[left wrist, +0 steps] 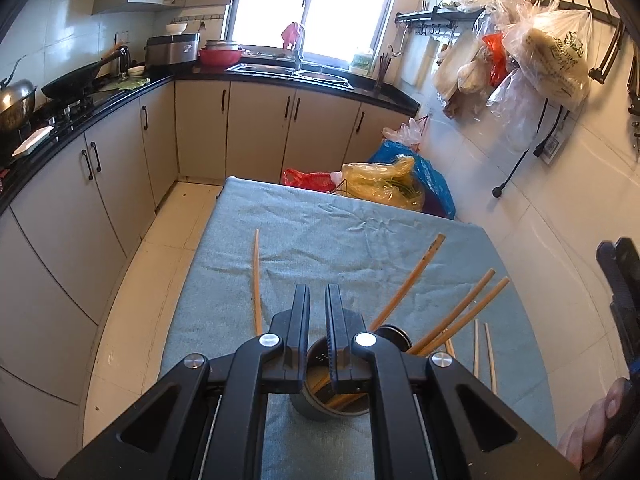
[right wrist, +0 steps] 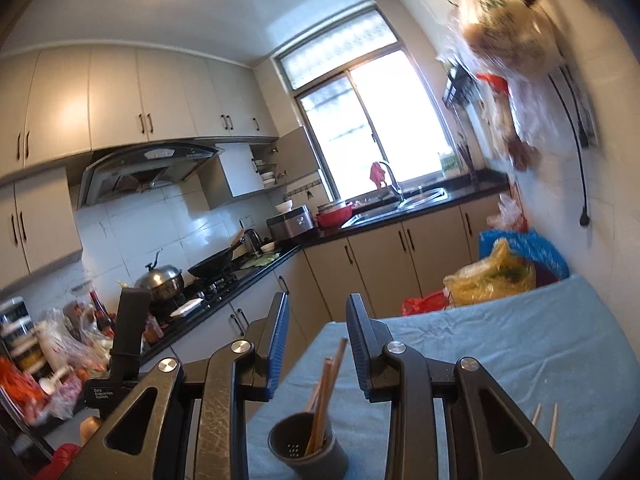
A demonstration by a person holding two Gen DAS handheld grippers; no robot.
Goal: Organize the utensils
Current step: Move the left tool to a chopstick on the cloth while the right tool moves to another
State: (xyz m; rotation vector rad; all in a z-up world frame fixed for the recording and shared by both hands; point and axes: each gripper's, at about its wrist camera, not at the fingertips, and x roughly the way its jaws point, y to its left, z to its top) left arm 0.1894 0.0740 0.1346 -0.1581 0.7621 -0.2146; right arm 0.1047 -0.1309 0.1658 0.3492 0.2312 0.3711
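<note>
A dark perforated cup (left wrist: 320, 400) (right wrist: 304, 448) stands at the near end of the blue-cloth table (left wrist: 320, 220) (right wrist: 520, 340). Several wooden chopsticks (left wrist: 408, 280) (right wrist: 324, 392) lean out of it. One loose chopstick (left wrist: 256, 280) lies on the cloth to the cup's left, and two more (left wrist: 482, 352) (right wrist: 544, 420) to its right. My left gripper (left wrist: 317, 288) hovers just over the cup, shut and holding nothing. My right gripper (right wrist: 318, 298) is open and empty, above and behind the cup; it also shows at the right edge (left wrist: 620, 300) of the left wrist view.
Yellow (left wrist: 380, 180), red and blue plastic bags sit beyond the table's far end. A black countertop (left wrist: 100, 100) with a stove and pans runs along the left, and the sink (left wrist: 288, 70) is under the window. Bags hang on the right wall (left wrist: 540, 60).
</note>
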